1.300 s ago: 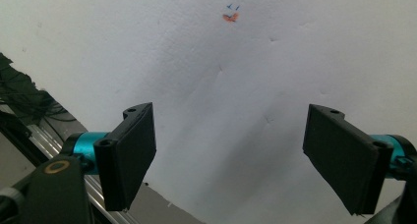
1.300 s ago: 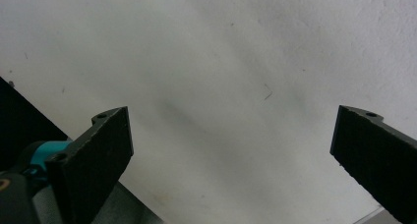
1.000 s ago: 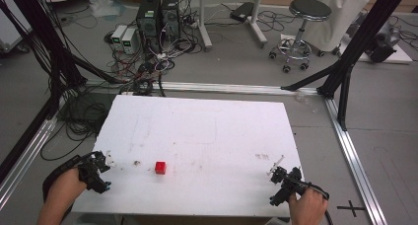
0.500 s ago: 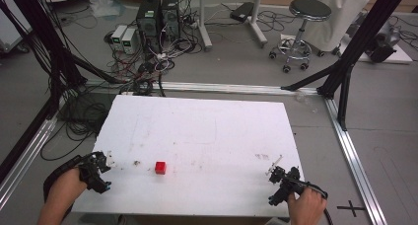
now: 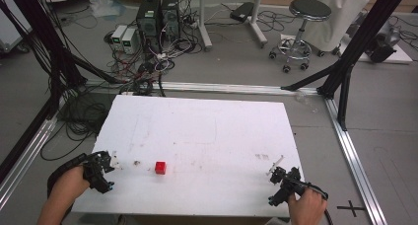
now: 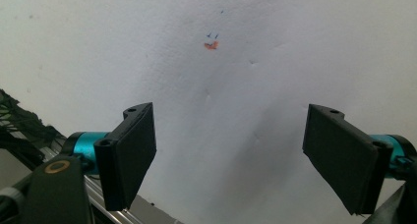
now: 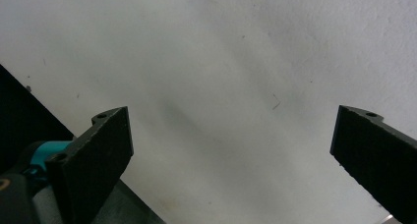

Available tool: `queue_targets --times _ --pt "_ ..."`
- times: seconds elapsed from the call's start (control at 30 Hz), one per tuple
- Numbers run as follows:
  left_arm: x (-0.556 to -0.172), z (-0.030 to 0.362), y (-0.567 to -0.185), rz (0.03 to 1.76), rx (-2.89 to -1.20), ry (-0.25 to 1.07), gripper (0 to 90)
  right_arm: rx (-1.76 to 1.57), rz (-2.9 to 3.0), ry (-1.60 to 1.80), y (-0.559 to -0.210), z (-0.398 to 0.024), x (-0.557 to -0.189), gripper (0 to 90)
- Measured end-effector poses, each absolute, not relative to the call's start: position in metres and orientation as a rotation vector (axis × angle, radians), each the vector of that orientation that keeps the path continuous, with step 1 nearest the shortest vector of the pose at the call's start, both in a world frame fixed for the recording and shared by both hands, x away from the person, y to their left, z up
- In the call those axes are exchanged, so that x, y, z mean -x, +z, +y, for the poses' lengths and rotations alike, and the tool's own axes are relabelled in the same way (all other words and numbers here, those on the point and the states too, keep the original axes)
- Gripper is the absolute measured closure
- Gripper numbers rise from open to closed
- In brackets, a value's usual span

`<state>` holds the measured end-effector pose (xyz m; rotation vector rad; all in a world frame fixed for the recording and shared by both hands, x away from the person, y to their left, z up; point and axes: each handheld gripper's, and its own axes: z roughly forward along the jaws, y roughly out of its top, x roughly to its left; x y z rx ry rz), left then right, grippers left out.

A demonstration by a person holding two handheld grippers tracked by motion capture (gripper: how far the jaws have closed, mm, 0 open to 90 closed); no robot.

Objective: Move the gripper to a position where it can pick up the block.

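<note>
A small red cube [image 5: 160, 167] lies on the white table [image 5: 207, 136], toward its front left. My left gripper [image 5: 104, 169] rests at the table's front-left corner, well left of the cube, with its jaws wide apart over bare white surface [image 6: 231, 135]. My right gripper [image 5: 281, 178] sits at the front-right corner, far from the cube, jaws spread wide and nothing between them [image 7: 231, 150]. In the left gripper view a small orange mark [image 6: 211, 45] shows on the table ahead.
A small dark speck [image 5: 136, 162] lies left of the cube. Aluminium frame rails [image 5: 352, 156] run round the table. Behind it on the floor are computers [image 5: 157, 15], tangled cables [image 5: 143, 72] and a stool [image 5: 308, 18].
Both hands have shifted only slightly at the front corners. The red cube has not moved.
</note>
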<state>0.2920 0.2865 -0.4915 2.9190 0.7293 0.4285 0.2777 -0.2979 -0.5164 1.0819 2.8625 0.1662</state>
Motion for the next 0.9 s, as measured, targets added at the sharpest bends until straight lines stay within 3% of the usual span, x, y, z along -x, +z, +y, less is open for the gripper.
queue_targets --times 0.9 --pt "-0.324 0.262 -0.460 0.308 -3.019 0.446 20.7 -1.085 2.855 0.199 -0.516 -0.300 -0.277 1.6"
